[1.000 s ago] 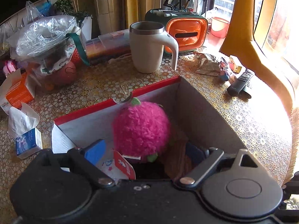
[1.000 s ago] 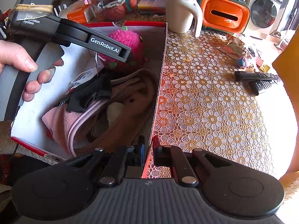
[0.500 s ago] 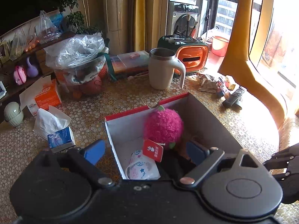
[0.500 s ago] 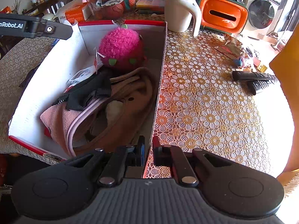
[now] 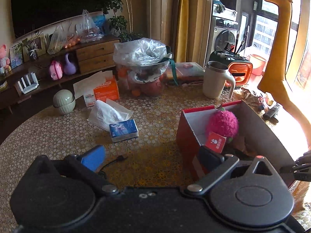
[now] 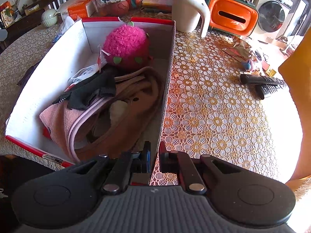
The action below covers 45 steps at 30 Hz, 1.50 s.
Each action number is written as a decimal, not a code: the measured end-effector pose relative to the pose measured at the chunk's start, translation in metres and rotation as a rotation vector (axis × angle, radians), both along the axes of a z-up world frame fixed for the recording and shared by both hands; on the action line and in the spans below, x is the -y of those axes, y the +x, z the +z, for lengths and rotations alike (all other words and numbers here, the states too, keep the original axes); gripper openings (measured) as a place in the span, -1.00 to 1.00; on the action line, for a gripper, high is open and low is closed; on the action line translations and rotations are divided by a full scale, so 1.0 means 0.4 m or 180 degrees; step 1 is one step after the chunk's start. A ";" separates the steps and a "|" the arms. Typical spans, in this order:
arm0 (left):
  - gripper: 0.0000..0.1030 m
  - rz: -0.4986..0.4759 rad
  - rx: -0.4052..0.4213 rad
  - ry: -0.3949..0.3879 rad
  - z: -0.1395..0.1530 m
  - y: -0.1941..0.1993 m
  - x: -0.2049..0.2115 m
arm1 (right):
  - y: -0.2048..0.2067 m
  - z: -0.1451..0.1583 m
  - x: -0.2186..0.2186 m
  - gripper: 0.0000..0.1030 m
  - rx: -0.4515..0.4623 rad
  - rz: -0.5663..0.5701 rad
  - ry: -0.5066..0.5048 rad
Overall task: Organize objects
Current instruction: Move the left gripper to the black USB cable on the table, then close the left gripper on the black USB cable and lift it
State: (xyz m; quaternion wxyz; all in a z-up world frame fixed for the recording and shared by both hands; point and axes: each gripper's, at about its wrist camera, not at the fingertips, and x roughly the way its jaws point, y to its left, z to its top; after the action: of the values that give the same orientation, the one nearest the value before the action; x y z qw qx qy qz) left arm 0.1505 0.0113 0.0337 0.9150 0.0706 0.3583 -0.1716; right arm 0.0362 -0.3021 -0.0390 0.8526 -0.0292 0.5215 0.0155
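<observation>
One red-rimmed cardboard box (image 6: pixel 171 38) holds one fuzzy pink plush ball (image 6: pixel 126 44) and a heap of brown, black and pink cloth (image 6: pixel 108 104), with two black remotes (image 6: pixel 266 83) off to the right of the right gripper (image 6: pixel 154 155), which is clamped on the box's near wall. The left gripper (image 5: pixel 153 155), a second ago above the plush, is now outside the box with its jaws opening on nothing, one blue tissue pack (image 5: pixel 123 130) ahead of it. The cloth pile's separate pieces are hard to make out.

Plush toy (image 6: pixel 126 45) in box (image 6: pixel 48 81), mug (image 6: pixel 186 9) behind.
</observation>
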 end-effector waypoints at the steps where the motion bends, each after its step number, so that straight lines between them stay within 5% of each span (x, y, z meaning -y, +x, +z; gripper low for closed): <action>1: 0.97 0.0072 -0.0010 -0.0015 -0.005 0.002 -0.023 | 0.001 0.000 0.000 -0.86 -0.0002 -0.0004 -0.0005; 11: 0.97 0.0508 -0.0089 0.0111 -0.116 0.048 -0.159 | 0.004 -0.005 -0.009 -0.86 -0.0020 -0.0047 -0.0066; 23: 0.92 0.0640 -0.0392 0.0187 -0.307 0.111 -0.191 | 0.008 -0.005 -0.013 -0.86 -0.0061 -0.0085 -0.0085; 45: -0.02 0.0744 -0.0619 0.0086 -0.382 0.145 -0.200 | 0.007 -0.011 -0.013 -0.86 -0.0124 -0.0099 -0.0085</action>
State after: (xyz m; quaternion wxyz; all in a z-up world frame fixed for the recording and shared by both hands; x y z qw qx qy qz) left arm 0.2087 0.0914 -0.1190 0.8887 0.0238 0.4533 -0.0651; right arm 0.0391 -0.2967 -0.0434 0.8419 -0.0322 0.5386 -0.0042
